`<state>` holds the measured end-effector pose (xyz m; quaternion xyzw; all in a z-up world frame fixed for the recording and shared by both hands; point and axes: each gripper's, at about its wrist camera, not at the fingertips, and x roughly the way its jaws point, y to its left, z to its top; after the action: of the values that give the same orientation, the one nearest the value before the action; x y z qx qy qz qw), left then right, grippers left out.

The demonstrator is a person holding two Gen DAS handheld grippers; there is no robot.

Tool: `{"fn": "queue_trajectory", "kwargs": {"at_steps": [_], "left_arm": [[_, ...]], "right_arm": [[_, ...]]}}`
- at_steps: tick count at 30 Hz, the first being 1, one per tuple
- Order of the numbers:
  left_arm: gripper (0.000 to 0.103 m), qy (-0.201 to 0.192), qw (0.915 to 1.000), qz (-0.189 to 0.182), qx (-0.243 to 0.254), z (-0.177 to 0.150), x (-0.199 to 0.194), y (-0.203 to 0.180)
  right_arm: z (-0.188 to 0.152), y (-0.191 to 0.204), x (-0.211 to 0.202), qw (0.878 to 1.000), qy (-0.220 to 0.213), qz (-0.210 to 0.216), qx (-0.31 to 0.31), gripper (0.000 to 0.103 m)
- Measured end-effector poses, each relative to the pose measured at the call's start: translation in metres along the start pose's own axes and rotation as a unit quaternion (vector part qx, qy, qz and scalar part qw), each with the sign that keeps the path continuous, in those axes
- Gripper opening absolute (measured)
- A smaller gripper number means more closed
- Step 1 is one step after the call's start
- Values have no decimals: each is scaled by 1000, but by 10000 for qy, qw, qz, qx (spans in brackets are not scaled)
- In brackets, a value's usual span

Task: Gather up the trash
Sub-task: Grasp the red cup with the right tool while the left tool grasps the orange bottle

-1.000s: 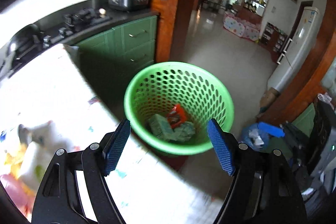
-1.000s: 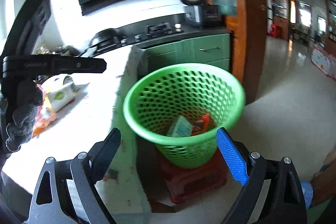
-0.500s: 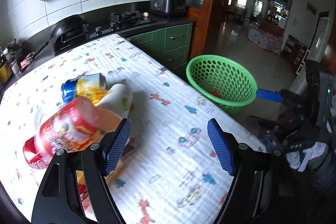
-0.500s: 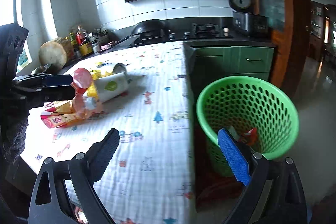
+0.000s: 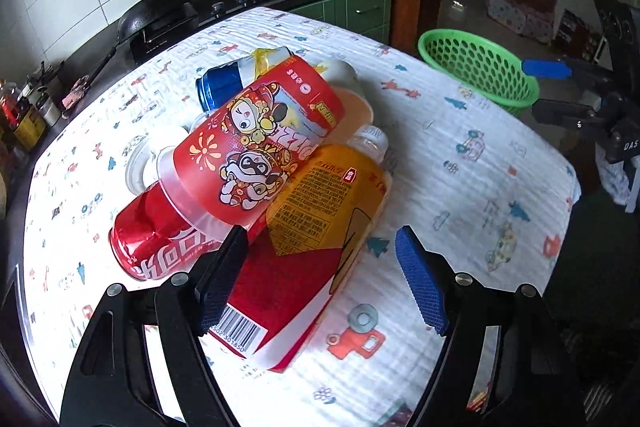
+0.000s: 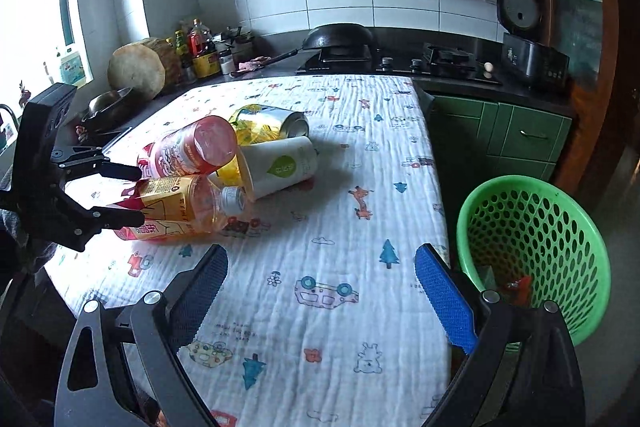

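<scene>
Two grippers: both spread wide, nothing held
Left gripper (image 5: 320,277): right over the pile, its fingers either side of the bottle's near end, not pinching it
Right gripper (image 6: 320,291): hanging above bare printed white tablecloth (image 6: 320,307), near the basket side
Trash pile: yellow-labelled plastic bottle with orange drink (image 5: 316,227), red cartoon-print plastic cup (image 5: 260,151) lying across a crushed red soda can (image 5: 160,239), blue can (image 5: 224,87) and white paper cup (image 6: 280,167) behind
Green perforated plastic basket (image 6: 536,251): off the table's edge, a few scraps inside, maybe wrappers, hard to tell
</scene>
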<state>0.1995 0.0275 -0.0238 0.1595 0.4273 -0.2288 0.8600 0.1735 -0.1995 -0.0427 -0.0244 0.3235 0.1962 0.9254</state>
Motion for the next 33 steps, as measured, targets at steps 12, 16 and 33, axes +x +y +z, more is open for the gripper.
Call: {"fn": "queue_trajectory", "kwargs": {"at_steps": [12,16,33], "left_arm": [[83,757,9906,-315,1099,15,34,-6],[82,894,9876,-325,1251,15,42,-7],[73,743,9944,-202,726,-20,13,-19]], "right_arm": [[14,16,25,9991,269,48,-332,92],[18,17,33,9986,327,79,-397,92],[42,44,46,9917,543,302,-1123,92]]}}
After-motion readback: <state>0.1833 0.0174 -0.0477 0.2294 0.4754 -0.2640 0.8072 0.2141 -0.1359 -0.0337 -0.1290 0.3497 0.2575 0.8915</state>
